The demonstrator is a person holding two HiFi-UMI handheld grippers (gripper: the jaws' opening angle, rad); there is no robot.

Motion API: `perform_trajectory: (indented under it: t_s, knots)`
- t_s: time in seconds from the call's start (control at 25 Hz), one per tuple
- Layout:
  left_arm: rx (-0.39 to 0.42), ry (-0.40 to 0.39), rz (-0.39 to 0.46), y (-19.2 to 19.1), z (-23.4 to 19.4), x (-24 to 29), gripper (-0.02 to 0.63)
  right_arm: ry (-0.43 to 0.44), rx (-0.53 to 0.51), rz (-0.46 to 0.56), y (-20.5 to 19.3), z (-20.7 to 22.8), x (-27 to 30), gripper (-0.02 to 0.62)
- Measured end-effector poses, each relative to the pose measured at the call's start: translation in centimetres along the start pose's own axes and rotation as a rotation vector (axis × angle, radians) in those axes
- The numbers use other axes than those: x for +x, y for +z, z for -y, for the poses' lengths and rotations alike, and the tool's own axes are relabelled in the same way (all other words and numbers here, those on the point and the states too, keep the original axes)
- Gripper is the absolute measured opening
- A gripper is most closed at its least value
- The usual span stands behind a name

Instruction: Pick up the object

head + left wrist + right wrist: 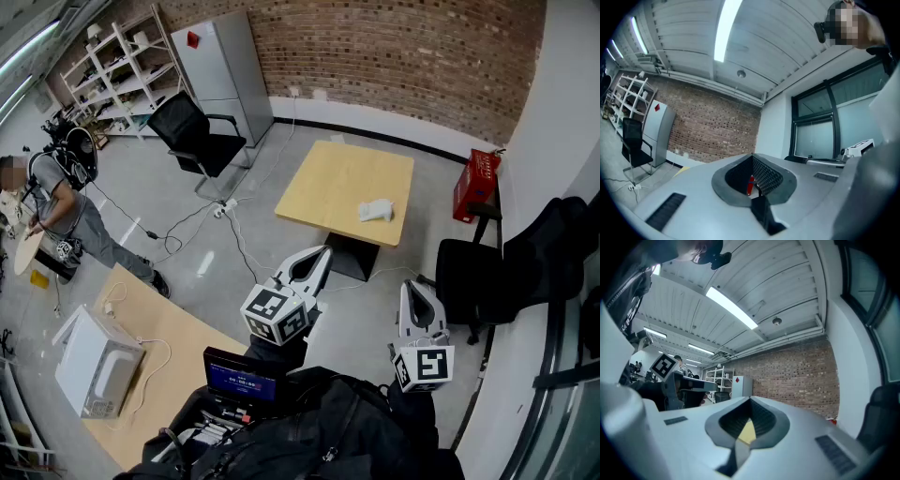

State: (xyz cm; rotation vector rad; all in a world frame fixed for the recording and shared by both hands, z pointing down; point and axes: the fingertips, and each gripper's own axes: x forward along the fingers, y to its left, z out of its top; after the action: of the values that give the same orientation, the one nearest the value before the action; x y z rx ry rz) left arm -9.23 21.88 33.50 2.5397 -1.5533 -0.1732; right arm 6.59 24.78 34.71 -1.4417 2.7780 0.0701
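A small white object (376, 210) lies near the right edge of a light wooden table (333, 183) across the floor. Both grippers are held up well short of that table. My left gripper (323, 251) is shut with nothing in it; in the left gripper view its jaws (752, 157) meet at the tip and point at the brick wall. My right gripper (412, 284) is also shut and empty, and in the right gripper view a sliver of the yellow table shows through its closed jaws (751, 399).
A red box (476, 184) stands by the wall beside a black chair (487, 272). Another black chair (192, 131) and a grey cabinet (225, 75) are at the back left. A person (66, 202) stands far left. Near me are a white appliance (94, 366), a small screen (244, 380) and a black bag (309, 431).
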Motion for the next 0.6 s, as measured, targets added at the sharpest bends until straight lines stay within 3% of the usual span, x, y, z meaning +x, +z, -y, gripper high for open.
perform_trajectory:
  t_s: [0.6]
  knots:
    - [-0.039,-0.026,-0.023,-1.6,3.2,3.2,-0.002,0.024,0.027,-0.018,-2.2,3.7,-1.0,0.005]
